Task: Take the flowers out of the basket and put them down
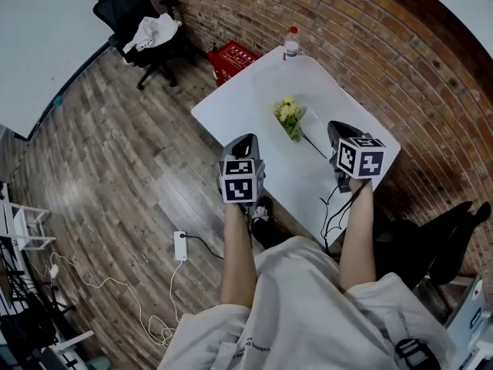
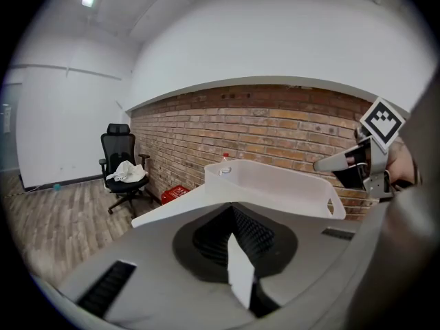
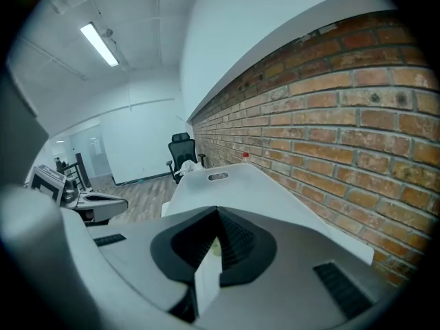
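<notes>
Left gripper: jaws together, nothing held. Right gripper: jaws together, nothing held. Flowers lie ahead, between the two grippers, at the white basket; inside or beside it, cannot tell. Neither gripper touches them.

surface: white table | far end: clear bottle, red cap, upright | middle: white basket, handle cut-outs in its end walls | yellow flowers lying mid-table, in basket or beside it: can't tell
</notes>
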The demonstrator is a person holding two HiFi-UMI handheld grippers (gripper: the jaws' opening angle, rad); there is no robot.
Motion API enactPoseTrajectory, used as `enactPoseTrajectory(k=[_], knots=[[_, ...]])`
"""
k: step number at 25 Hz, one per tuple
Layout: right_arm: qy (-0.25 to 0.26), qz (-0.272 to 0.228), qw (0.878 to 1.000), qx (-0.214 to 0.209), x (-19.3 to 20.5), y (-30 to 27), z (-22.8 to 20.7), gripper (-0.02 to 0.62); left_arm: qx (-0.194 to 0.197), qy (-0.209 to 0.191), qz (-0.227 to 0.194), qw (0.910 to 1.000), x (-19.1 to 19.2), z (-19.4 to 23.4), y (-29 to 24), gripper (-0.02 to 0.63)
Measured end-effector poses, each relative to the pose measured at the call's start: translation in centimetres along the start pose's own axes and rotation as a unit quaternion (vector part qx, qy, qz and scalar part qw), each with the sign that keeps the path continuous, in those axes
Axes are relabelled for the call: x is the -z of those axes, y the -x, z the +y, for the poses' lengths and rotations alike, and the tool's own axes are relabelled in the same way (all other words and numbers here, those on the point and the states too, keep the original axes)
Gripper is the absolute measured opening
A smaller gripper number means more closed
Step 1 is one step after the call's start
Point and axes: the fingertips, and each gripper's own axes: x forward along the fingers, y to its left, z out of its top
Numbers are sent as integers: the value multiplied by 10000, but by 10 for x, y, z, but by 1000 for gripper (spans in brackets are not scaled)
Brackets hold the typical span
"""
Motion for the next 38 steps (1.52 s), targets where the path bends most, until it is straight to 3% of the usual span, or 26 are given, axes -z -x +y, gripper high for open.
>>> enactPoseTrajectory(k=[10, 14, 18, 20, 24, 28, 33, 38], knots=[[45, 486, 9987, -152, 1, -47, -1, 25, 265, -352, 349, 9984, -11, 23, -43, 25], [650, 649, 9955, -217, -3, -75, -5, 25, 315, -449, 374, 9978, -23, 29, -58, 25], [1925, 1224, 9719, -584, 14, -113, -4, 25, 414, -528, 437, 9968, -25, 34, -74, 25], [2322, 1513, 9576, -783, 28, -125, 0, 25, 494, -560, 445, 9962, -25, 34, -83, 25], [2221, 2027, 9477, -1076, 52, -143, 1, 25, 579, -717, 616, 9938, -18, 45, -97, 25], [2390, 2439, 9320, -1213, 63, -164, -11, 25, 509, -641, 734, 9939, -17, 61, -112, 25], [2244, 2725, 9251, -1402, 84, -189, -22, 25, 459, -467, 818, 9945, -12, 74, -124, 25], [2720, 3180, 8961, -1479, 113, -204, -32, 26, 321, -478, 1001, 9933, -4, 96, -133, 25]])
